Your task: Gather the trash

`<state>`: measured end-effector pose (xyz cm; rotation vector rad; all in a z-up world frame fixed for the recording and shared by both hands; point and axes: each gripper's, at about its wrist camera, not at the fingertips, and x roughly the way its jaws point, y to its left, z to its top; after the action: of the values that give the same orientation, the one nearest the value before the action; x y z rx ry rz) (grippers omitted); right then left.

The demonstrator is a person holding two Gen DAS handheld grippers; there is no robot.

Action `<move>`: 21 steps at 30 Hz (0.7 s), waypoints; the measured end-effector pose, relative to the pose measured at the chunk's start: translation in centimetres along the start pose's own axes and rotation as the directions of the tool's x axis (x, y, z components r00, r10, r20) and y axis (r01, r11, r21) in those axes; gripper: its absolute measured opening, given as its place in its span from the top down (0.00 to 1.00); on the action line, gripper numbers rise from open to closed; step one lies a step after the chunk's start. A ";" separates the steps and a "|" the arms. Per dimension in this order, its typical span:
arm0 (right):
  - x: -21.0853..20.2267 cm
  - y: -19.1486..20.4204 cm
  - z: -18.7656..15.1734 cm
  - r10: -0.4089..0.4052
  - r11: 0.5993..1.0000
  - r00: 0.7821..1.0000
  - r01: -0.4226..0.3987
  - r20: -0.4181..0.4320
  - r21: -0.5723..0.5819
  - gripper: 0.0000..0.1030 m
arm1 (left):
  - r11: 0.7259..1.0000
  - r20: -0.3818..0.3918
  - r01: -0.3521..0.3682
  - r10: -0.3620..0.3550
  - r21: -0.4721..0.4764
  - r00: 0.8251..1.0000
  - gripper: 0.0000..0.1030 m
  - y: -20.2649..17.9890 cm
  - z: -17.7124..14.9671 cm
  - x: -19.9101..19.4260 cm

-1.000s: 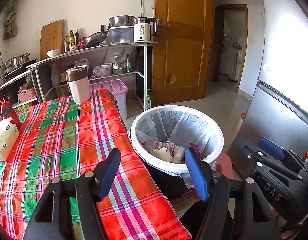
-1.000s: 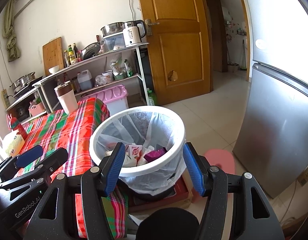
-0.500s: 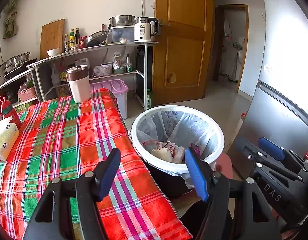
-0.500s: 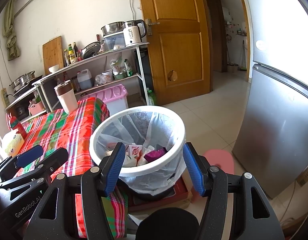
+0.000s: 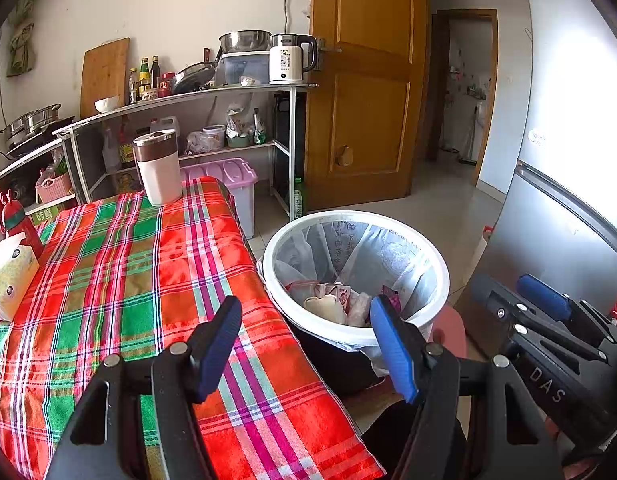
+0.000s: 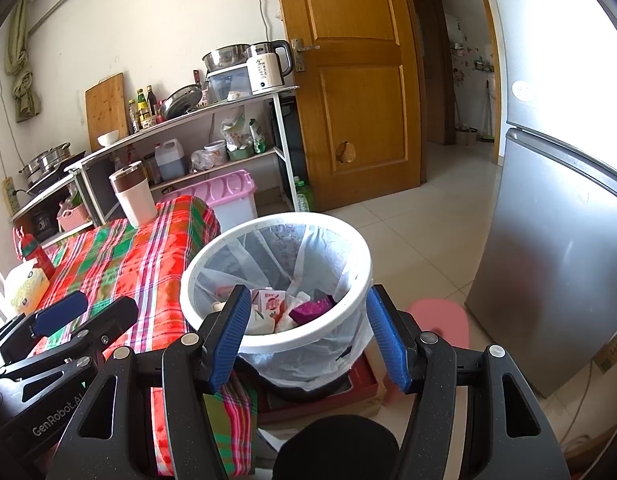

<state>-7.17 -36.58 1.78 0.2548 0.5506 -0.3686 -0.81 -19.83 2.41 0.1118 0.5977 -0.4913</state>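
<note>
Plaid tablecloth [image 5: 120, 280] lies bare of litter; the trash sits in the lined bin [image 6: 360, 264] at its right edge. You hold the left gripper [image 5: 304, 344] and the right gripper [image 6: 308, 336] partly open and empty, likely finished.

Both wrist views look forward and slightly down, close to the white bin [image 5: 355, 276]. The left one sits over the table's plaid cloth [image 5: 120, 280] beside it; the right one faces the bin [image 6: 276, 280] squarely.

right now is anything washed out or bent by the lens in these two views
Left wrist view: the fridge blows out to white at upper right, and the shelf bows into a curve. Right wrist view: glare again whitens the fridge top, the door leans and curves, and the bin stays sharp.
</note>
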 end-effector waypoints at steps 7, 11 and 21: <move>0.0 0.0 0.0 -0.001 1.000 1.000 0.001 0.000 -0.001 0.41 | 1.000 -0.001 -0.001 0.001 0.001 1.000 0.33 0.0 0.0 -0.1; 0.0 0.1 0.0 0.000 1.000 1.000 0.000 0.000 0.000 0.41 | 1.000 0.000 -0.002 0.002 0.001 1.000 0.33 0.0 0.0 -0.1; 0.0 0.1 -0.1 0.003 1.000 1.000 -0.003 0.000 0.001 0.41 | 1.000 0.000 -0.002 0.002 0.001 1.000 0.33 0.0 0.0 -0.1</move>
<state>-7.17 -36.44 1.68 0.2568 0.5496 -0.3664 -0.86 -19.76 2.46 0.1130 0.5977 -0.4895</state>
